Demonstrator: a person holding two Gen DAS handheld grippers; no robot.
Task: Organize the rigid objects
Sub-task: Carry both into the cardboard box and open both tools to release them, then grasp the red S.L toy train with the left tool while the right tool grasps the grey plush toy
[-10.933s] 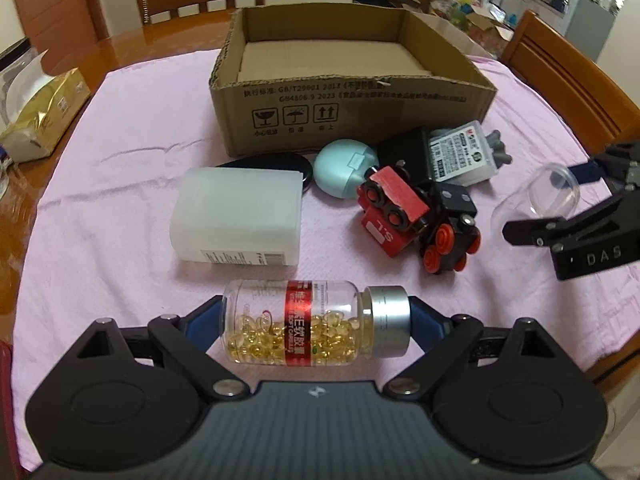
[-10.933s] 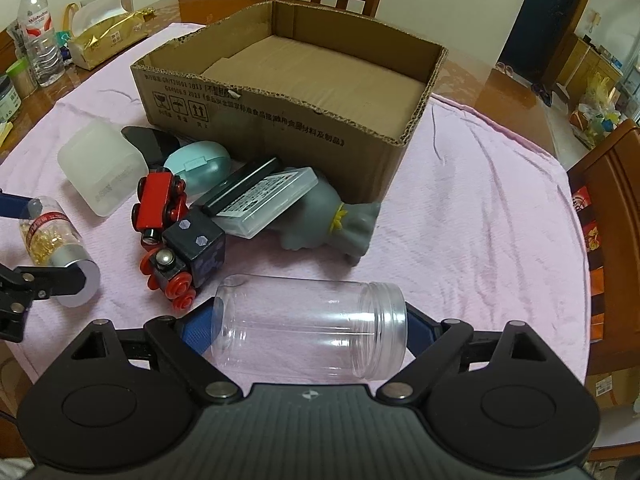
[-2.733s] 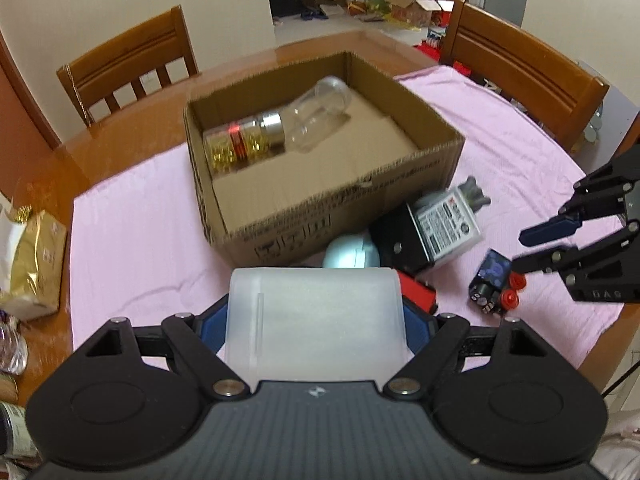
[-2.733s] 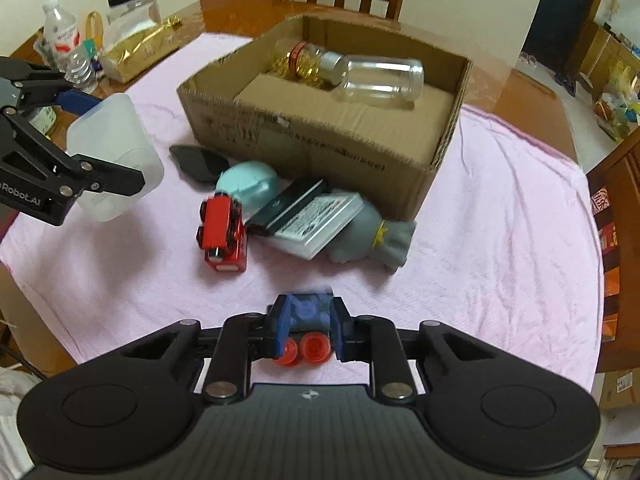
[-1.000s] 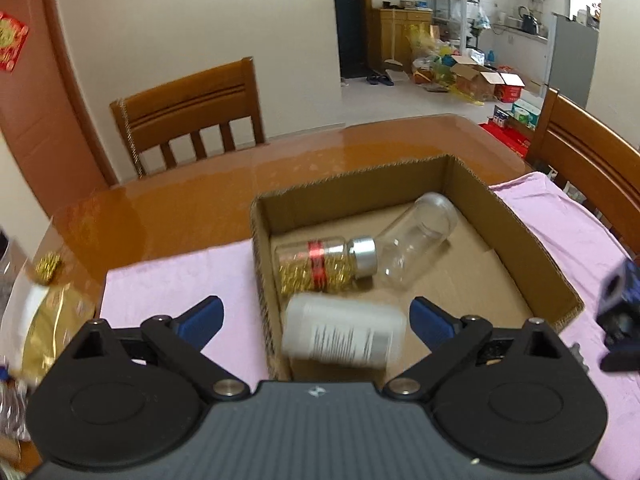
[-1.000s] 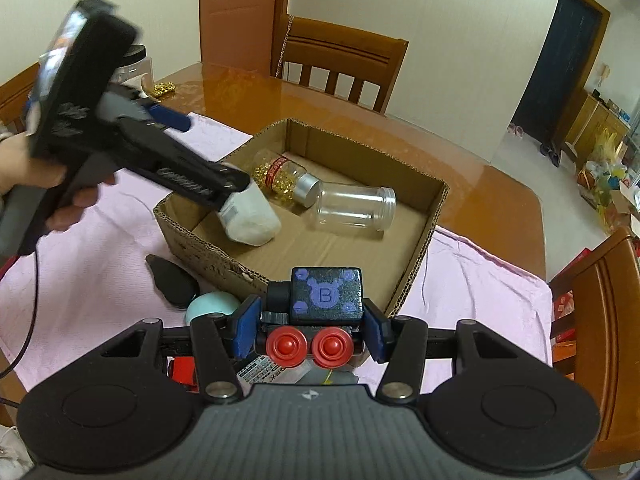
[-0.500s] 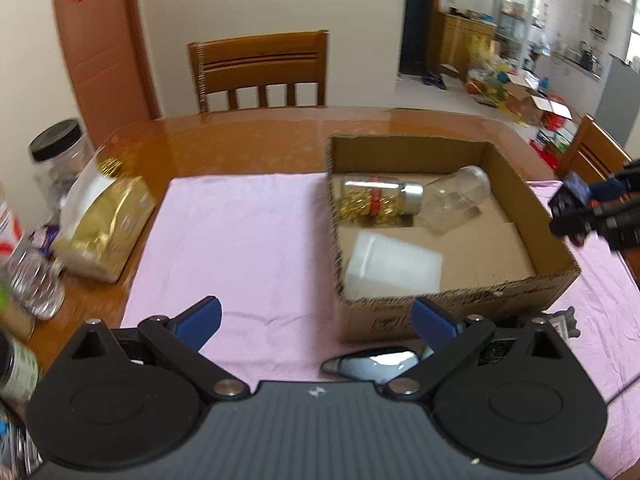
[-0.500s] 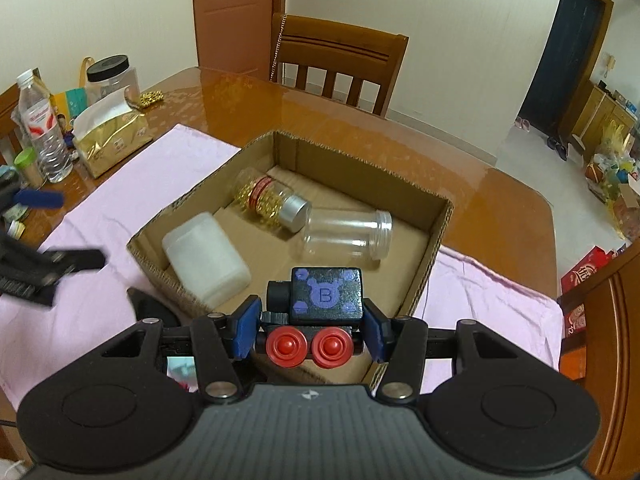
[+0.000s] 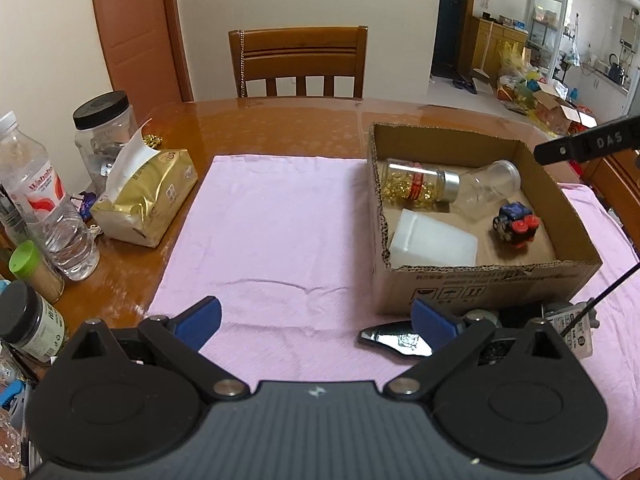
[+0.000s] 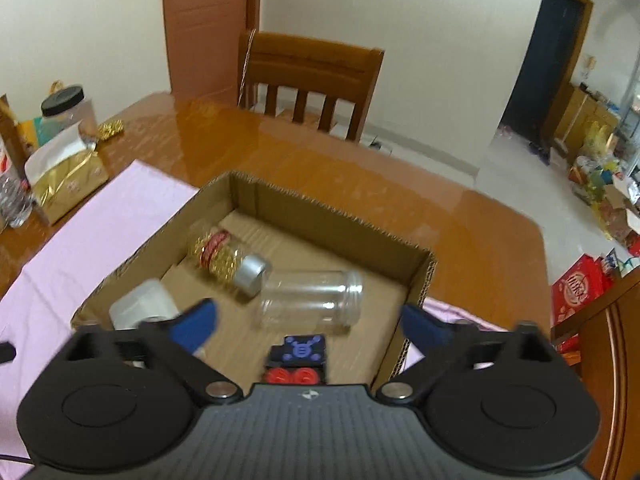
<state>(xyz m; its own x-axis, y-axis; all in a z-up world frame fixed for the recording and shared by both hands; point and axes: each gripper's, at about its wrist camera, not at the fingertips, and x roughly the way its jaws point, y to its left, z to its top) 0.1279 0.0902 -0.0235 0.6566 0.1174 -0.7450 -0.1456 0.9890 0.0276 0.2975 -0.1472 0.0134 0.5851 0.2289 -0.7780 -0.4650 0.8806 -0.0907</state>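
**Toy car dropped in the box; both grippers free**

The toy car (image 9: 516,225) now lies inside the box (image 9: 484,288), near its right wall, just beside the clear jar (image 9: 490,188) and the white container (image 9: 434,240). Half a second ago you held it clamped in your right gripper (image 10: 308,320); now that gripper's jaws stand wide apart above the box with nothing between them, and the car sits below, loose on the cardboard floor. The pill bottle (image 9: 416,182) lies along the back, its cap touching the jar.

Your left gripper (image 9: 316,320) is also released and empty, low over the pink cloth (image 9: 272,232) in front of the box. It let go of the white container a moment earlier.

That makes four things boxed. The job looks partly done: outside the box, against its front wall, you can see a dark glossy piece (image 9: 394,340) and a labelled white block (image 9: 572,328), with more half hidden behind your left gripper. The left gripper is nearest the dark piece, so that seems the natural next pick. It lies flat on the cloth, so it may be hard to get the fingers under.
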